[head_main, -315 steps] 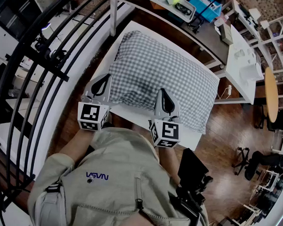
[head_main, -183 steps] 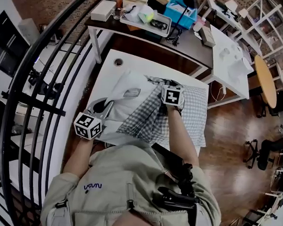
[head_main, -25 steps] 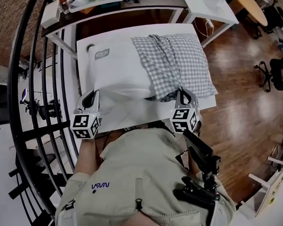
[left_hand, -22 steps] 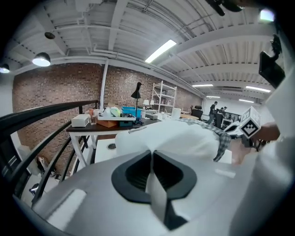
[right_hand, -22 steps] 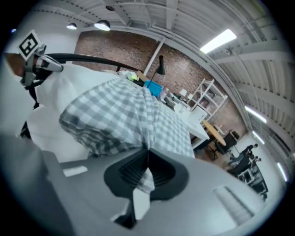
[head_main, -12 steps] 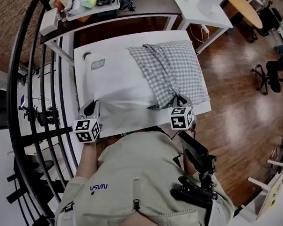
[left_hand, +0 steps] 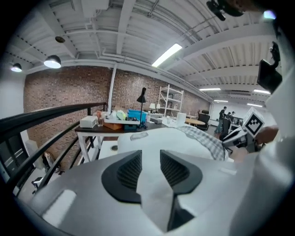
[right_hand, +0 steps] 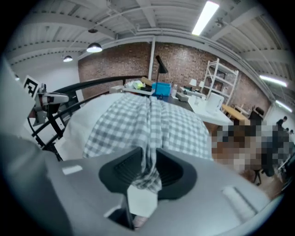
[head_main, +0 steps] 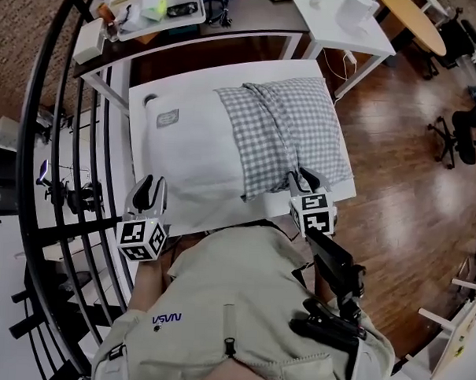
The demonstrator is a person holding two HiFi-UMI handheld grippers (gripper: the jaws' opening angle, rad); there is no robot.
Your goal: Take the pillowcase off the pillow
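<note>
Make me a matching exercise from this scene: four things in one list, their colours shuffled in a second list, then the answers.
Things:
1 pillow
2 pillowcase
3 floor
4 desk

Colours:
A glossy brown boards
B plain white
C dark top, white legs
D grey-and-white check

Pairs: 1-B, 2-D, 3-A, 4-C

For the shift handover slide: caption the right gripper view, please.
Right claw, jaws just opened apart, straddles a bunched tail of the checked pillowcase next to the white pillow.
</note>
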